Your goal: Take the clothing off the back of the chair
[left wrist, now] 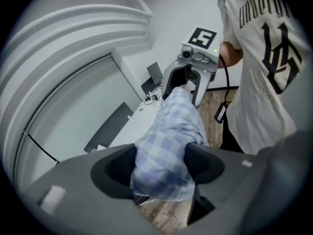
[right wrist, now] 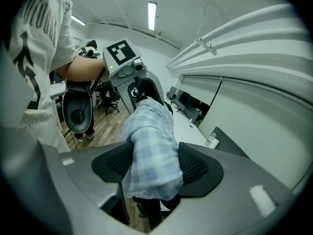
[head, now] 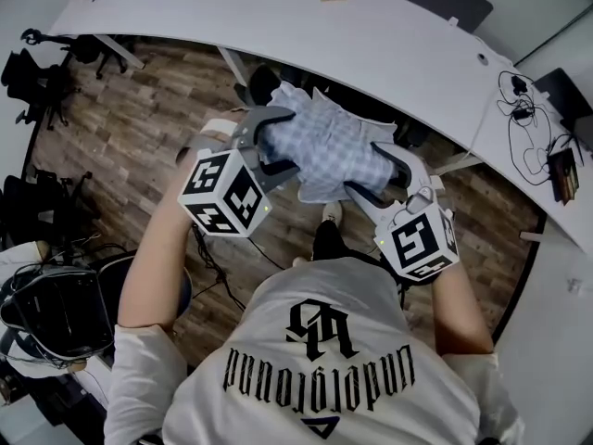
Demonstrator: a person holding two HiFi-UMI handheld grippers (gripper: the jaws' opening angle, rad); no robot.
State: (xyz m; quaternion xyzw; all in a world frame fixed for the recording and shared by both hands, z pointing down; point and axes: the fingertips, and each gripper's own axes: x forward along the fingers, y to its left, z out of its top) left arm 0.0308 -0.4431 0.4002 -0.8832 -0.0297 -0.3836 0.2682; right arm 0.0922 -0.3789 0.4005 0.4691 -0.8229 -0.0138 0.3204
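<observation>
Checked blue shirt [head: 324,142] spans left tongs [left wrist: 160,163] and right tongs [right wrist: 154,164] — both wide open, 1 end inside each.

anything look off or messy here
Only the plaid shirt: it is bunched into a rumpled wad rather than hanging flat, with the left gripper and right gripper open around its ends. Nothing looks spilled or broken.

Dressed in a white short-sleeved T-shirt [head: 324,360] with black print on the back, with a grey left gripper [head: 278,145] and right gripper [head: 369,170], each bearing a black-and-white marker cube [head: 225,193].
</observation>
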